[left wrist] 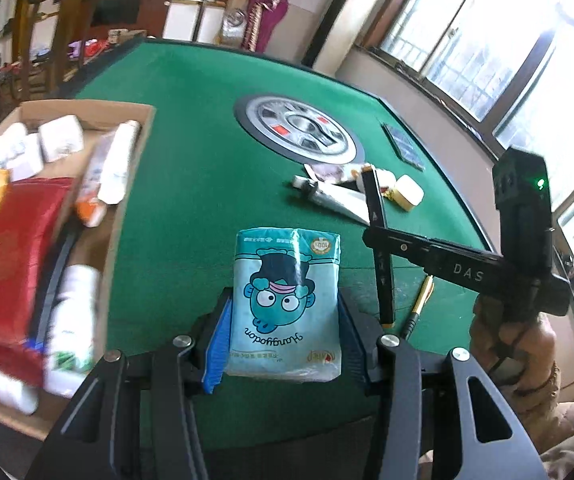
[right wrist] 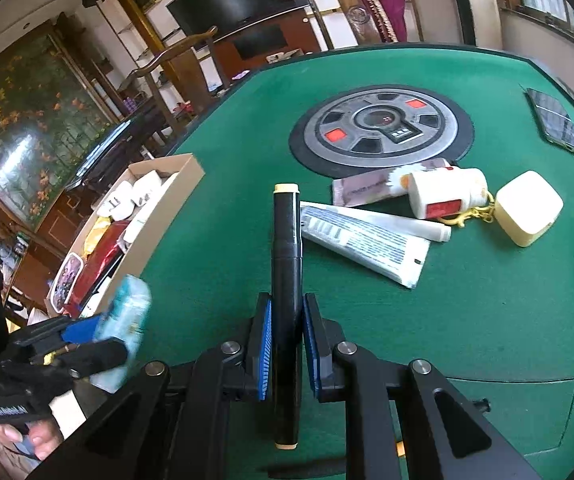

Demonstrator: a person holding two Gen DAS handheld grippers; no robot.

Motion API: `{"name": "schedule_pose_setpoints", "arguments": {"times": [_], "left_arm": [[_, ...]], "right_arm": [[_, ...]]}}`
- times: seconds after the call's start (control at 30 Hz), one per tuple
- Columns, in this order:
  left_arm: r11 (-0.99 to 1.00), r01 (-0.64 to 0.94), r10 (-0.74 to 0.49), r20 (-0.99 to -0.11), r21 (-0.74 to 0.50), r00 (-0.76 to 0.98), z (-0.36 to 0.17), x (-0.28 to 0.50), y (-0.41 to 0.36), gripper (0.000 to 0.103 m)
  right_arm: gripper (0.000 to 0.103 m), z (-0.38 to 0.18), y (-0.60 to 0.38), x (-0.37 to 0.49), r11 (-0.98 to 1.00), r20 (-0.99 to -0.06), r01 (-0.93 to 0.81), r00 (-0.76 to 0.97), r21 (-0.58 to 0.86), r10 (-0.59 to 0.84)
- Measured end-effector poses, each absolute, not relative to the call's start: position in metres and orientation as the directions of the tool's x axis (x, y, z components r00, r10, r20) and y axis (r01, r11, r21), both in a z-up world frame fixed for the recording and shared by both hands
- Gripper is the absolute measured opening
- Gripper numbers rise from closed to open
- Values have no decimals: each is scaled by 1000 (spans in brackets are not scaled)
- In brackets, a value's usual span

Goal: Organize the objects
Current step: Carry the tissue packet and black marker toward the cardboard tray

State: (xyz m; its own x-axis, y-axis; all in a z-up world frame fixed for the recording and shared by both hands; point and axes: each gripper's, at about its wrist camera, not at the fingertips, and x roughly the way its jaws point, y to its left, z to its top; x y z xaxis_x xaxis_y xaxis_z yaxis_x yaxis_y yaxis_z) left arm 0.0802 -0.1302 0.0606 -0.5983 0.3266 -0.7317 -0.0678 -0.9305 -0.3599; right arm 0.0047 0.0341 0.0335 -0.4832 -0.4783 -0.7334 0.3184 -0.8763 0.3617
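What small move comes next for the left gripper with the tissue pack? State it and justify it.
Probably carry it sideways over the cardboard box and let go. The left gripper is clamped on the tissue pack, held clear of the green table, and the box beside it already holds sorted items. The right gripper is busy holding the black marker.

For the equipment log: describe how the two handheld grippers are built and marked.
Both are black, angular linkage frames with round silver pivot bolts. The left gripper and right gripper each carry ribbed blue pads on the inner finger faces. Seen from the left wrist view, the right unit's crossbar reads "DAS", and a boxy black module on it shows a small green light.
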Motion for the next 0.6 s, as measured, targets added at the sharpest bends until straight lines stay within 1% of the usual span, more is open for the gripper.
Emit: {"name": "schedule_pose_setpoints", "arguments": {"times": [0.07,0.3,0.47,0.6], "left_arm": [[-931,-46,312,-728,-361,-611,66,87,-142,48],[-943,62,202,-710,-328,-675,87,110,-187,48],[-941,152,121,-721,-301,-682,88,115,-213,48],[-932,195,98,-733,-304,-673,84,118,-231,48]], "right_arm": [[16,35,31,5,-873,-731,326,-481,364,-485],[16,36,21,6,-858,-723,350,-469,375,-507],[16,35,15,8,-851,-723,365,-458,378,-517],[16,34,14,9,-849,-723,367,-455,380,-520]]}}
